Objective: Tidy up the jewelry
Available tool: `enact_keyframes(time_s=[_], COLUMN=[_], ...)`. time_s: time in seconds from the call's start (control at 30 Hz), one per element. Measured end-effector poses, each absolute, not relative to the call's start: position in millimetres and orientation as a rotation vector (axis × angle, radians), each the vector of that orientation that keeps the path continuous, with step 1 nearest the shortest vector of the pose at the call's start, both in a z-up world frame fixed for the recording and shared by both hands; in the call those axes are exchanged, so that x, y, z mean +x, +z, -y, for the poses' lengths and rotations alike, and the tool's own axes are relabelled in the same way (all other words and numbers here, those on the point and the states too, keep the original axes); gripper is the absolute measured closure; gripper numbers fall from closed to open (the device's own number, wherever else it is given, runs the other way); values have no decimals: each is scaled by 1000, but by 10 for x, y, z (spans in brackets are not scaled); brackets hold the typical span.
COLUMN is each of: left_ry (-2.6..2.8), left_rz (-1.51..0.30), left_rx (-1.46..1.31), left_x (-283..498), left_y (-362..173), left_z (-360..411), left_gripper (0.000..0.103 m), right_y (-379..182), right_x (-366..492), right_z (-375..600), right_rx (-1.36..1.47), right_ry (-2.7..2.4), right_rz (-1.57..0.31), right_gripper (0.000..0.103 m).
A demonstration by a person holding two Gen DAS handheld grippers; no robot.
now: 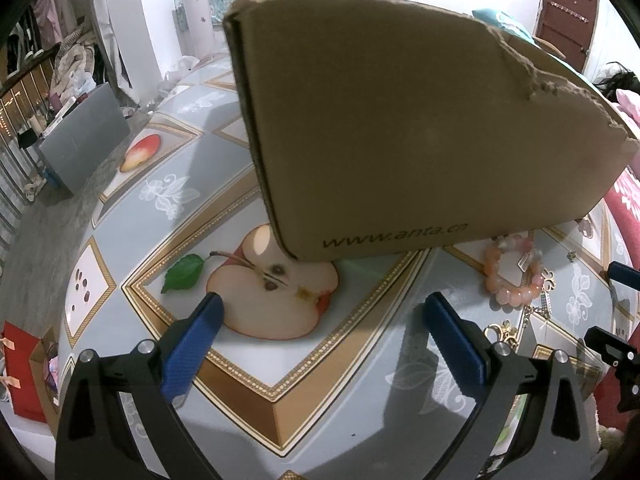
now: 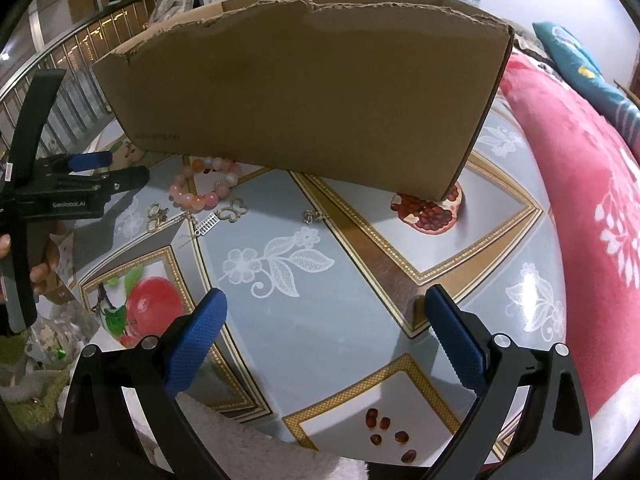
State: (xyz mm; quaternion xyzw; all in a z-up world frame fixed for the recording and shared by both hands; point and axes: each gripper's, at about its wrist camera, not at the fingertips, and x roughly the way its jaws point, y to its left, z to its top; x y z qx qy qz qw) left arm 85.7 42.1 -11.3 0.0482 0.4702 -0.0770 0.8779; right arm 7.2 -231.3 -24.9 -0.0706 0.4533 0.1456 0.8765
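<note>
Jewelry beside the cardboard box (image 2: 304,92), both grippers wide and empty.
Bead bracelet (image 2: 204,186) just at the box's foot, gold chain (image 2: 158,214), butterfly charm (image 2: 234,210) and small silver piece (image 2: 312,216) near it: probably light, slippery, tangle-prone; best pinched across the beads. Left gripper (image 1: 320,312), right gripper (image 2: 326,312) apart from all.
</note>
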Motion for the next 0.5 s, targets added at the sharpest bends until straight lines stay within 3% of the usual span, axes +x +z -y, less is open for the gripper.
enact_keyframes(time_s=[0.5], left_ry=[-178], left_rz=[-962], left_rx=[108], left_x=[787], left_y=[-127], left_z=[-426], left_gripper=[5], right_y=[-197], right_x=[104], right_z=[2351], right_rx=[-148], right_ry=[331], right_rz=[-955], right_gripper=[8])
